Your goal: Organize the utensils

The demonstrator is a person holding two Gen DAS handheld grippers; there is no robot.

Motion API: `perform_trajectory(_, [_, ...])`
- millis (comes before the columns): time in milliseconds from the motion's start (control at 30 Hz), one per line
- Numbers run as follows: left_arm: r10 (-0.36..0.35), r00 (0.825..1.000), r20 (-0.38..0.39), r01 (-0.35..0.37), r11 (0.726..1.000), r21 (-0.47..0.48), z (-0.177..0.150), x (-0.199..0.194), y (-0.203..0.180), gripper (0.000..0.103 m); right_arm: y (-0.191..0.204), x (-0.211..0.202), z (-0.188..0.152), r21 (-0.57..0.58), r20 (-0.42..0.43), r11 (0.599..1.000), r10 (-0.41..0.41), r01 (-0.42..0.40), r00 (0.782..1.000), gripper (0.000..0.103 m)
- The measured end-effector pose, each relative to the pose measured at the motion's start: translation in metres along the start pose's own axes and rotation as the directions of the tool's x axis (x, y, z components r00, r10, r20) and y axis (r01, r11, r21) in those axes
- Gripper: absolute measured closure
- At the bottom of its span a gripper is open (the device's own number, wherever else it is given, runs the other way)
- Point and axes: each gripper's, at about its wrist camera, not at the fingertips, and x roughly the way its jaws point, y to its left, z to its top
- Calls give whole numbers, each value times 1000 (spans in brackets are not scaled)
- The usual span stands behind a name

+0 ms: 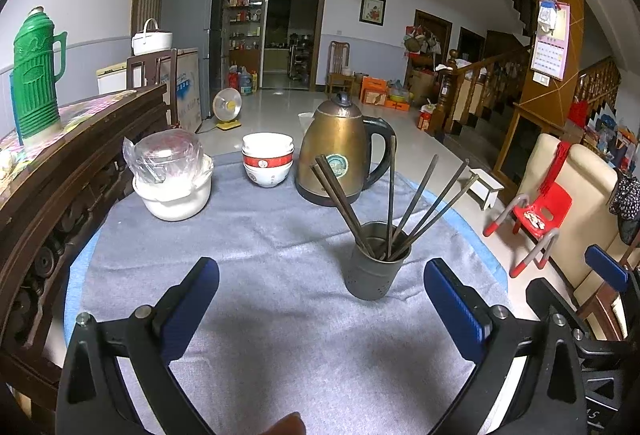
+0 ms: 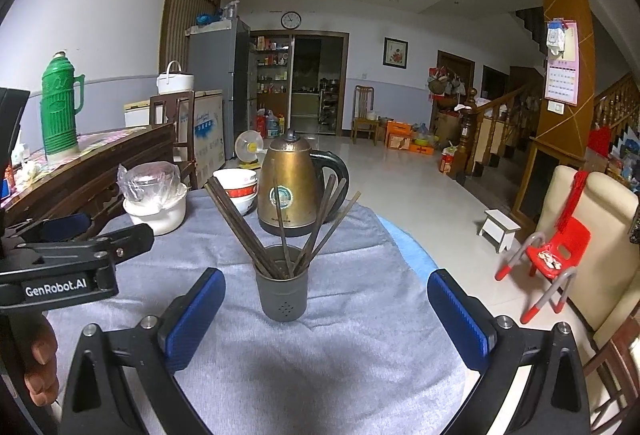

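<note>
A dark metal holder cup stands on the grey cloth with several dark chopsticks fanned out of it. My left gripper is open, its blue pads wide apart and nothing between them; the cup sits just ahead, right of centre. My right gripper is also open and empty, with the cup ahead between its fingers' lines, left of centre. The left gripper's body shows at the right wrist view's left edge, held by a hand.
Behind the cup stand a brass kettle, stacked red-and-white bowls and a white pot with a plastic-wrapped lid. A wooden sideboard with a green thermos borders the left. The table edge drops off at right.
</note>
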Motion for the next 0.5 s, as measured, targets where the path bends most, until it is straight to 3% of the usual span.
perform_trajectory(500, [-3,1000,-1,3,1000,15,-2,-2,-4,0,2,5,-1,-10,-14,1000,1,-1,1000,0])
